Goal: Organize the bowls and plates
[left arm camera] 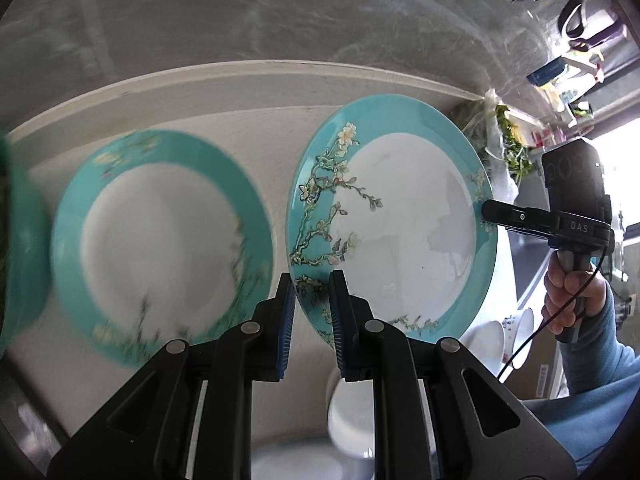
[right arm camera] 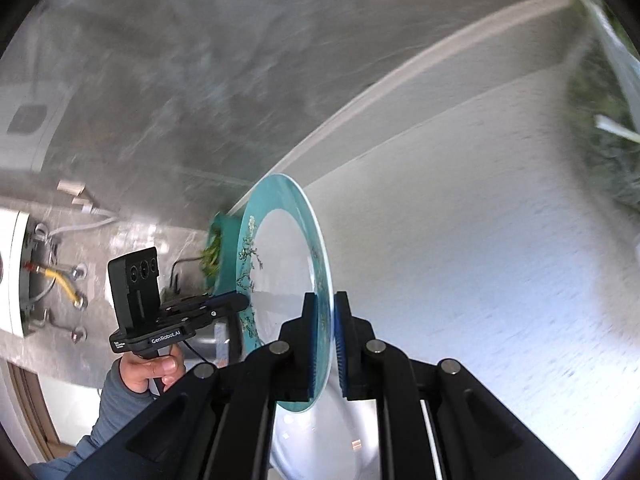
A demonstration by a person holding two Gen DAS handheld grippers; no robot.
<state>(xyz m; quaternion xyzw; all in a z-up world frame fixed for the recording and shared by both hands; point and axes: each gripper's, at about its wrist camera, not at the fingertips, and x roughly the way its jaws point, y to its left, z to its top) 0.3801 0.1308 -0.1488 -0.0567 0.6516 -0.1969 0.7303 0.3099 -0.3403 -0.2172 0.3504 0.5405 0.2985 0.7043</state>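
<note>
Both grippers on one teal-rimmed plate, lifted off the counter.

Left gripper jaws straddle the near-left rim, narrow gap, contact not clear; right gripper jaws pinch the opposite rim, plate edge-on between its pads. Second matching plate lies flat on the counter to the left. White bowls sit low right, unsorted. Judgement: early stage, plates not stacked, bowls untouched.

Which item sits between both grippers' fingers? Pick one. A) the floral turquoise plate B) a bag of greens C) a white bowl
A: the floral turquoise plate has its rim between the left gripper fingers and, at the opposite edge, the right gripper fingers.
</note>
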